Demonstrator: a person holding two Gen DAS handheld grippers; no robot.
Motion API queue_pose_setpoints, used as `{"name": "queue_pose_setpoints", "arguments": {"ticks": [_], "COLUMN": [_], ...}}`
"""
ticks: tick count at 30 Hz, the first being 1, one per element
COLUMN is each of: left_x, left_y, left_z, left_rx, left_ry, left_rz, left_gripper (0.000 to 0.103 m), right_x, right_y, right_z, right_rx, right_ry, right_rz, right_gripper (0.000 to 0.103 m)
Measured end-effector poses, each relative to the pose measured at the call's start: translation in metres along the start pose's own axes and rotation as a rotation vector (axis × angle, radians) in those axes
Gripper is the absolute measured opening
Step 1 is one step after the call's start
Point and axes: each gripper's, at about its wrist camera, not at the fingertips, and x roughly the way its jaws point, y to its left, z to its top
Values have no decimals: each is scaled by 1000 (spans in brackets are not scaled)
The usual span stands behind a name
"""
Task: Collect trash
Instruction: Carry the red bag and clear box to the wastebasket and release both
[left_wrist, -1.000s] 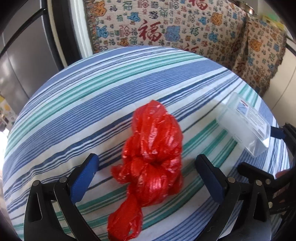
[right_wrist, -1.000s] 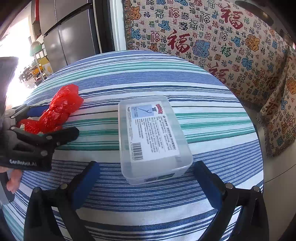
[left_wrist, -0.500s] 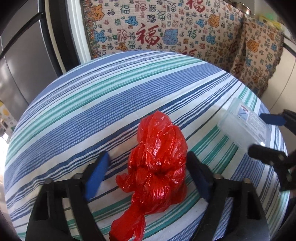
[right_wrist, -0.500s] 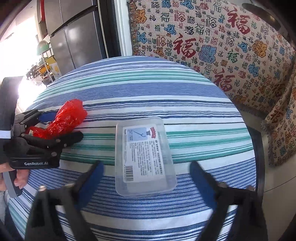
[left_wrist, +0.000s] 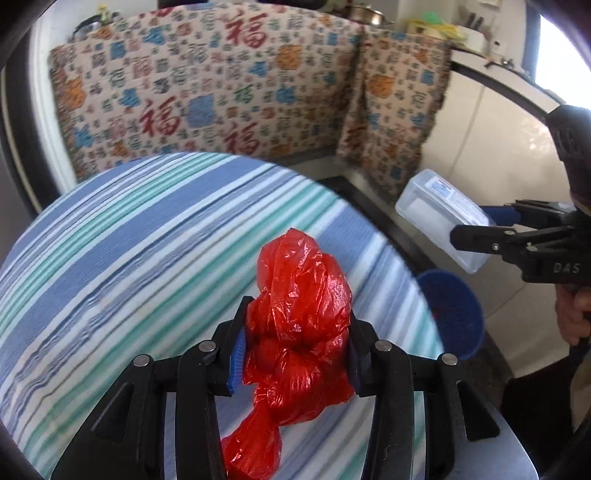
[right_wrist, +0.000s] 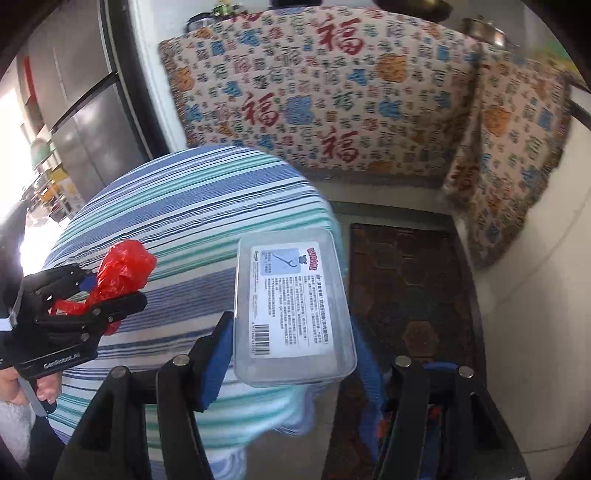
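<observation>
My left gripper (left_wrist: 293, 354) is shut on a crumpled red plastic bag (left_wrist: 301, 321) and holds it above the striped round table (left_wrist: 147, 240); it also shows in the right wrist view (right_wrist: 110, 291). My right gripper (right_wrist: 291, 354) is shut on a clear plastic box (right_wrist: 291, 306) with a printed label, held in the air past the table's right edge. The box also shows in the left wrist view (left_wrist: 439, 218), above a blue bin (left_wrist: 454, 310) on the floor.
A patterned cloth (left_wrist: 207, 92) covers furniture behind the table. A grey fridge (right_wrist: 85, 122) stands at the back left. A dark mat (right_wrist: 406, 280) lies on the floor to the right of the table.
Both grippers have shut, the left on the red bag and the right on the clear box. Both things are lifted off the table and carried right, toward the table's edge.
</observation>
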Motion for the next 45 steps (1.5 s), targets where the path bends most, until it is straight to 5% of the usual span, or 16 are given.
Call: {"name": "queue_pose_setpoints", "arguments": {"ticks": [9,15,27,36,45], "left_x": [58,118,174,184,161], "left_y": [-162,-221,-264,-278,-277], "left_z": [38,40,34,37,37], "left_rx": [76,73,101,118,96], "left_ry": [20,93,185,158,133], "left_rz": [-215,-280,-285,-268,-227], "left_gripper": [44,44,51,80,87], "right_x": [-42,-18,0,11,-22], "right_y": [-143,-201,-238,-251,-253], "right_z": [-63,-108,-139,-148,-158], "right_rx": [205,300,358,366,423], "right_ry": [-13,71,121,149,103], "right_rz": [-238,-251,-223,-237,-236], "right_gripper": [62,62,62,63,82]}}
